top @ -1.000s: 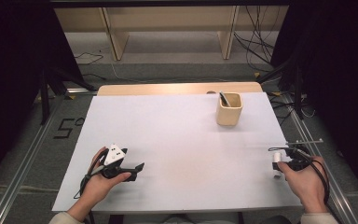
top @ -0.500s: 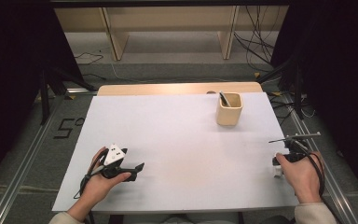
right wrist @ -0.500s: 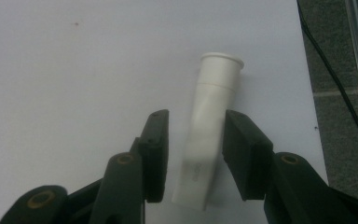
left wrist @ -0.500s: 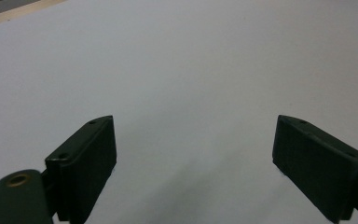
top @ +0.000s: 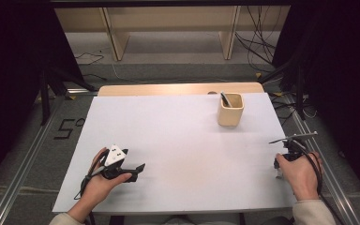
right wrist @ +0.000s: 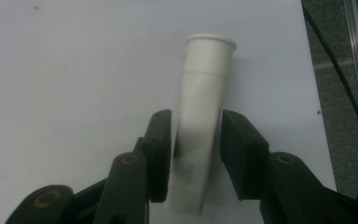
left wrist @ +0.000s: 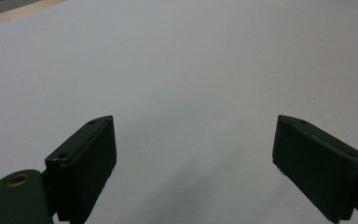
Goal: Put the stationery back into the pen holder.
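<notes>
Right gripper (right wrist: 196,156) is straddling a white plastic tube with a flared lip (right wrist: 204,116) that's lying flat on the white table top (top: 178,140), right at its right-hand edge. In the right gripper view the two black jaws sit either side of the tube's lower half, and there looks to be a thin gap on both sides — so not clamped, as far as I can see. The jaws have just been closing in a little with the tube between them.

Compared with a second ago, the right hand (top: 300,171) has slid a touch nearer along that edge and settled over the tube. My read: it's lined up and the squeeze is what comes next.

Left gripper (left wrist: 196,154) is just parked, jaws spread wide over bare table, nothing between them — hasn't budged.

Further back sits a cream square cup (top: 230,109) with a dark stick-like thing in it, well apart from both hands.
</notes>
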Demonstrator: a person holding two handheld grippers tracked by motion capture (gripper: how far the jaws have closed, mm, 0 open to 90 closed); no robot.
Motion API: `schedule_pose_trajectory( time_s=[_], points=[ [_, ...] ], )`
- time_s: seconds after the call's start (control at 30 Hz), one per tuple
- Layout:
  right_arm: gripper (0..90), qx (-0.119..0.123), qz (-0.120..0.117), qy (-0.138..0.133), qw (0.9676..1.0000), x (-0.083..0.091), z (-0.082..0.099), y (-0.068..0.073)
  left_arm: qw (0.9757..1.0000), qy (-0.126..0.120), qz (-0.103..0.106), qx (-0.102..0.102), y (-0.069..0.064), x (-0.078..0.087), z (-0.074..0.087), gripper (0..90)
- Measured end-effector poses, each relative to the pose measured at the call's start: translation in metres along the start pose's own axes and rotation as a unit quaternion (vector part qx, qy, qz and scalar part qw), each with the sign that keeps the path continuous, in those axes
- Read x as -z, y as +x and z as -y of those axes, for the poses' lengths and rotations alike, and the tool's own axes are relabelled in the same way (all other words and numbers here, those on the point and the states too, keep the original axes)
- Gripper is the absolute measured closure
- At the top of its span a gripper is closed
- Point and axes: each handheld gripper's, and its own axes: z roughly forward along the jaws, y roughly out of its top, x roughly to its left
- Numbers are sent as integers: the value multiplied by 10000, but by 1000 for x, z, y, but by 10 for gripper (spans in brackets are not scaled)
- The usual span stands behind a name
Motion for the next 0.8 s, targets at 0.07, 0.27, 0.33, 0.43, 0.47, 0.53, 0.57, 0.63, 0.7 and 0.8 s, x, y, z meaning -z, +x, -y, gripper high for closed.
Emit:
schedule_pose_trajectory(
  time_s=[0.07,0.27,0.33,0.43,0.47,0.53,0.57,0.63,0.7,0.8],
  points=[
    [644,-29,33,93,9999,-1,0,0,10000,0,0,-3,0,0,0,134],
    [649,-33,64,161,9998,-5,-1,2,10000,-2,-1,-1,0,0,0,134],
    [652,-37,71,180,9998,-6,-2,2,10000,0,1,1,0,0,0,134],
    [657,-26,104,213,9997,-7,-2,2,10000,1,2,-3,0,0,0,134],
    [658,-26,103,218,9997,-7,-2,3,10000,1,2,-1,0,0,0,134],
    [660,2,136,243,9996,-8,-2,3,10000,1,-1,-1,0,0,0,134],
    [661,-12,147,266,9995,-8,-2,4,10000,-1,0,-2,0,0,0,134],
    [662,-4,156,265,9995,-9,-2,4,10000,-1,-1,-5,0,0,0,134],
    [664,0,165,273,9995,-9,-2,4,10000,-2,0,-3,0,0,0,134],
    [667,9,179,286,9994,-9,-3,4,10000,0,-1,-3,0,0,0,134]
  ],
)
